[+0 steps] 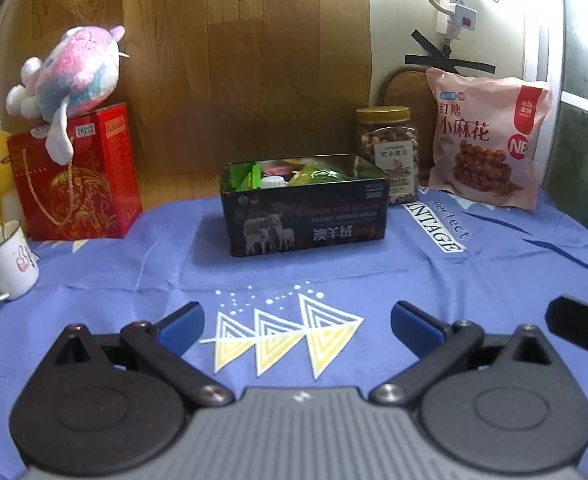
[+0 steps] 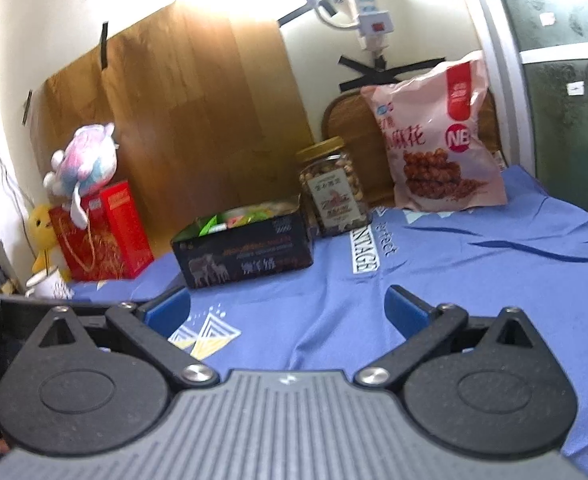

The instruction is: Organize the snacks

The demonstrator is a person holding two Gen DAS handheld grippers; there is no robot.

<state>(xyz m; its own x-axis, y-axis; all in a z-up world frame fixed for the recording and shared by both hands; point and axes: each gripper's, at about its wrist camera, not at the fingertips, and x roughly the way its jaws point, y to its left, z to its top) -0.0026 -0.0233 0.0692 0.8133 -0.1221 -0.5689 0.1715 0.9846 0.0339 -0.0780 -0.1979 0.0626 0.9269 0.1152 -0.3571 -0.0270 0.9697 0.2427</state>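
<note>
On the blue cloth (image 1: pixel 373 272), the dark tin (image 1: pixel 305 216) sits mid-table, lid off, already stuffed with small wrapped snacks. A nut jar (image 1: pixel 387 152) is tucked right against its back right corner, and the pink snack bag (image 1: pixel 489 136) leans on the wall further right, apart from both.

Stuff that could go sideways: the bag is big and floppy, so pinching it low might just fold it over onto the jar. The jar looks smooth and round, could slip or tip if grabbed off-center. And the tin looks pretty full, so anything pushed in may shove wrappers out.

Left gripper (image 1: pixel 297 320) hovers low over the near cloth, fingers spread wide, nothing in them, aimed at the tin. Right gripper (image 2: pixel 288 306) is the same deal, wide and empty, angled toward the jar, though that view's blurry, so roughly.
</note>
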